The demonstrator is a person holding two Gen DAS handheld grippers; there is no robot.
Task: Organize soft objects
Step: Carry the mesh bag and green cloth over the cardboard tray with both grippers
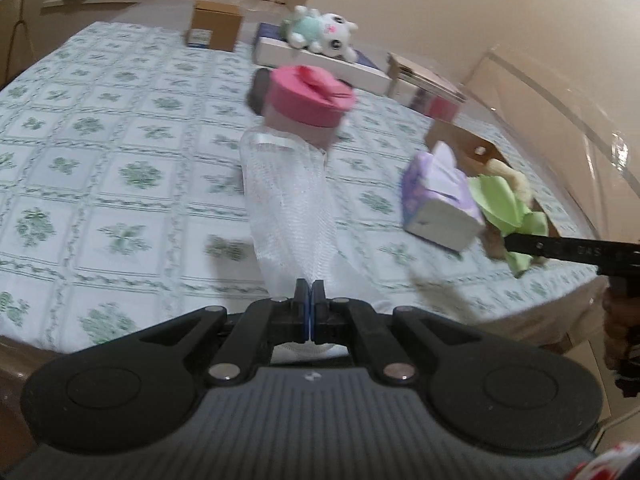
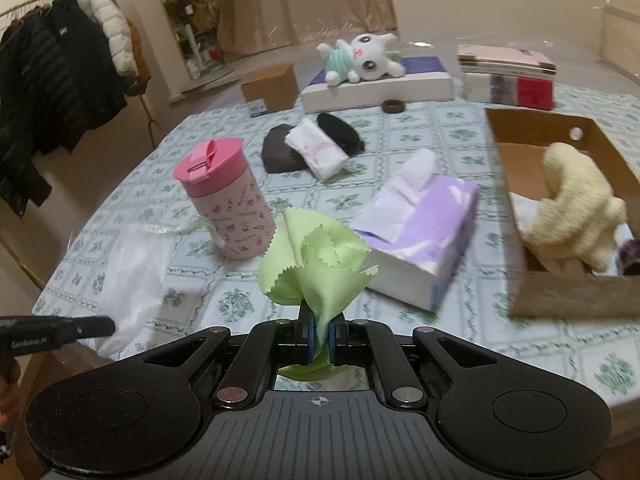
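Note:
My left gripper [image 1: 310,292] is shut on a white mesh bag [image 1: 290,208], which stretches from the jaws toward the pink-lidded cup [image 1: 308,100]; the bag also shows in the right wrist view [image 2: 132,264]. My right gripper [image 2: 320,334] is shut on a light green cloth [image 2: 316,256], bunched above the jaws; the cloth also shows in the left wrist view [image 1: 506,204]. A cardboard box [image 2: 560,292] at the right holds a cream plush toy [image 2: 572,216]. A white plush with a teal body [image 2: 356,58] lies on a flat white box [image 2: 380,88] at the back.
A purple tissue box [image 2: 424,236] lies between the cup [image 2: 228,208] and the cardboard box. Dark cloths and a white folded cloth [image 2: 316,148] lie mid-table. A brown hair tie [image 2: 394,106], a small carton [image 2: 270,86] and stacked packs [image 2: 508,80] stand at the back. Coats [image 2: 60,80] hang at the left.

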